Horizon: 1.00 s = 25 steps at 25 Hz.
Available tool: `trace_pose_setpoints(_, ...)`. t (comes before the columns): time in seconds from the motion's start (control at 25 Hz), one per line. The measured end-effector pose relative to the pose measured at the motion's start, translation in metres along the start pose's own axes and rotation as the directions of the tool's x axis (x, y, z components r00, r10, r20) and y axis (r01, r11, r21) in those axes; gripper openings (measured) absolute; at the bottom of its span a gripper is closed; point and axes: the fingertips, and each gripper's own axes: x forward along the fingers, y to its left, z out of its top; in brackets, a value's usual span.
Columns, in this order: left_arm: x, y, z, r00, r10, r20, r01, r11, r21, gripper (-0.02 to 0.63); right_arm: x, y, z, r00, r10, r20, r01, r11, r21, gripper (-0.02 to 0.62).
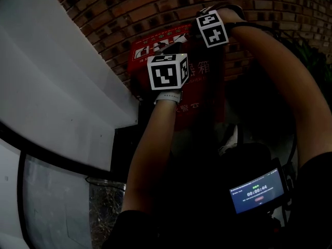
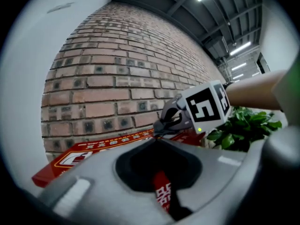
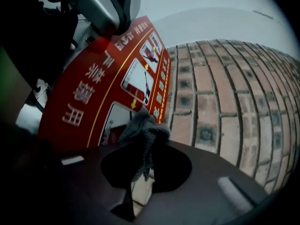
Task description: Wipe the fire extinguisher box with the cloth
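2 grippers over 1 fire extinguisher box [image 1: 203,100] lying lengthwise along the brick wall [image 1: 155,4]: right gripper [image 3: 146,143] pinches 1 cloth [image 3: 140,128], left gripper [image 2: 157,139] clenched empty.

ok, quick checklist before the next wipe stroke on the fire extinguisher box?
1. Cloth gripped: ok, right gripper is shut on the grey cloth.
2. Cloth touching the fire extinguisher box: cannot tell; it bunches in front of the labelled face, near the brick wall.
3. Left gripper empty: ok, jaws together, nothing between.
4. Grippers apart: ok, a gap shows in the left gripper view.
5. Box door closed: cannot tell.
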Motion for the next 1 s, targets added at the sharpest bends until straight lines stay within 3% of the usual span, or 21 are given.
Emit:
trace_pose_setpoints(0.28,0.009,-0.023,0.004,1.0,-0.019,-0.004,0.019,1.0,0.001,0.002,-0.009,0.009,-0.043,0.997,0.004,-0.072,-0.004,1.0,-0.007,0.034)
trace_pose_setpoints(0.52,-0.008,-0.01,0.012,1.0,0.003,0.014,-0.003,1.0,0.014,0.002,-0.028,-0.015,-0.029,0.995,-0.082,-0.062,0.082,0.997,-0.003,0.034)
trace_pose_setpoints(0.8,-0.047,0.055,0.011,0.994,0.105,0.02,-0.105,0.994,-0.011,0.002,-0.051,-0.056,0.062,0.99,-0.119,0.079,0.117,0.993,0.032,0.034)
trace_pose_setpoints(1.0,-0.072,0.101,0.0,0.985,0.175,0.012,-0.174,0.984,-0.036,0.002,-0.047,-0.061,0.147,0.977,-0.104,0.185,0.108,0.994,-0.014,0.034)
